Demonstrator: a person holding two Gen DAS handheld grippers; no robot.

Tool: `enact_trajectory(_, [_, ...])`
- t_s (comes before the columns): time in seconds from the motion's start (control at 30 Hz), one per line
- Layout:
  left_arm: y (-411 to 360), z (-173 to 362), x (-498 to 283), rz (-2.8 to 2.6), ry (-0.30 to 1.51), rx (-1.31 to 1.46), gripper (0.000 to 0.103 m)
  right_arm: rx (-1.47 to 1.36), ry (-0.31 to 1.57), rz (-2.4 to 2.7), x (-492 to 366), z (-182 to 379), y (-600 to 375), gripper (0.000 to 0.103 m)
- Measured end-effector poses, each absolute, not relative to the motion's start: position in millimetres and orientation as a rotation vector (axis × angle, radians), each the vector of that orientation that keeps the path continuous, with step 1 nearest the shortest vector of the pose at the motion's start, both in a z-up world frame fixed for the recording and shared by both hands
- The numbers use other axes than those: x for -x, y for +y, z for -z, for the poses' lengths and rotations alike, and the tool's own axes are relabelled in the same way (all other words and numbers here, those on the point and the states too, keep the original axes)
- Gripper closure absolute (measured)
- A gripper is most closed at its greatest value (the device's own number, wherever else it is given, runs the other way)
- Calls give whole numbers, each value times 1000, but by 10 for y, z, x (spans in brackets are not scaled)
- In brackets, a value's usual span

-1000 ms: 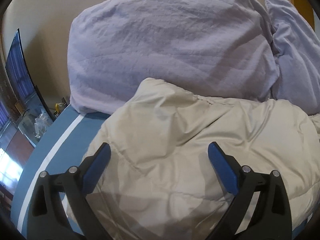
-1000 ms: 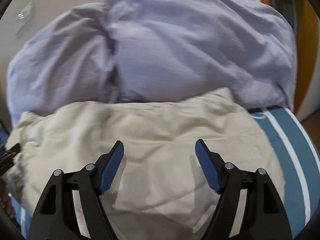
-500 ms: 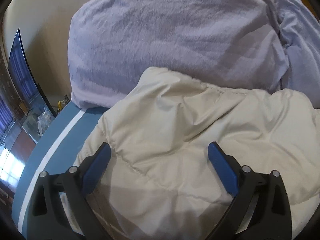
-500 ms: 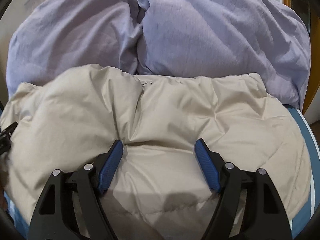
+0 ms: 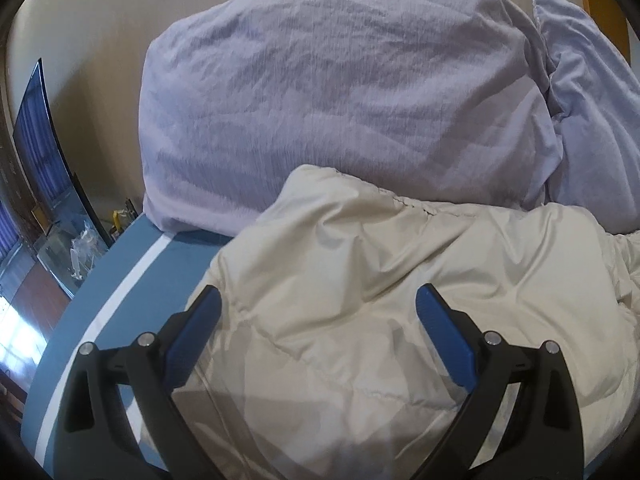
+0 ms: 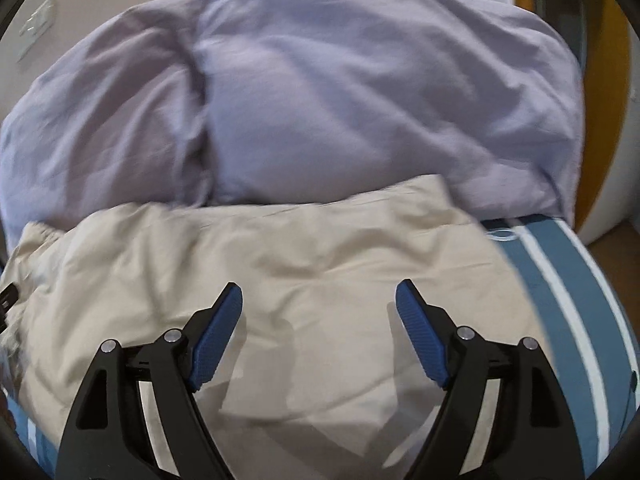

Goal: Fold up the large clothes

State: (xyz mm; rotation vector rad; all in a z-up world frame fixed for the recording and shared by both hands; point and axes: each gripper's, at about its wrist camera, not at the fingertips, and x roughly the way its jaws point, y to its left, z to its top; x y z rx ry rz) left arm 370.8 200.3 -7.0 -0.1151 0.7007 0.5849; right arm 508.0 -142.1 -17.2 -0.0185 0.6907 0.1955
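Lying rumpled on bed: puffy cream jacket (image 5: 400,280), quilted, creased.

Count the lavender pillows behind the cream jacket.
2. One pillow stands behind the jacket on the left side; the second pillow is beside it to the right, their edges touching. More could be hidden beyond the frame.

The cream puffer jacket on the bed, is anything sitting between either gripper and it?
Nothing visible. The cream jacket lies directly under the open left gripper and the open right gripper, with no object on top. The lilac pillows sit behind it, touching its far edge.
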Motion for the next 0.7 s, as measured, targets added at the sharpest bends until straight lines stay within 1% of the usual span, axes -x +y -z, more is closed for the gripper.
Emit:
enact_trajectory(0.17, [2079, 181, -3791, -621, 730, 107, 5, 55, 713, -85, -5292, 362, -1694, 21])
enact_trajectory(0.23, [2117, 271, -3822, -639, 747, 100, 5, 49, 730, -76, -5343, 499, -1755, 20])
enact_trajectory(0.33, [2124, 333, -3840, -646, 742, 80, 5, 89, 696, -73, -5333, 594, -1723, 17])
enact_trajectory(0.7, [2162, 495, -3913, -644, 743, 79, 2, 89, 708, -74, -5404, 671, -1706, 13])
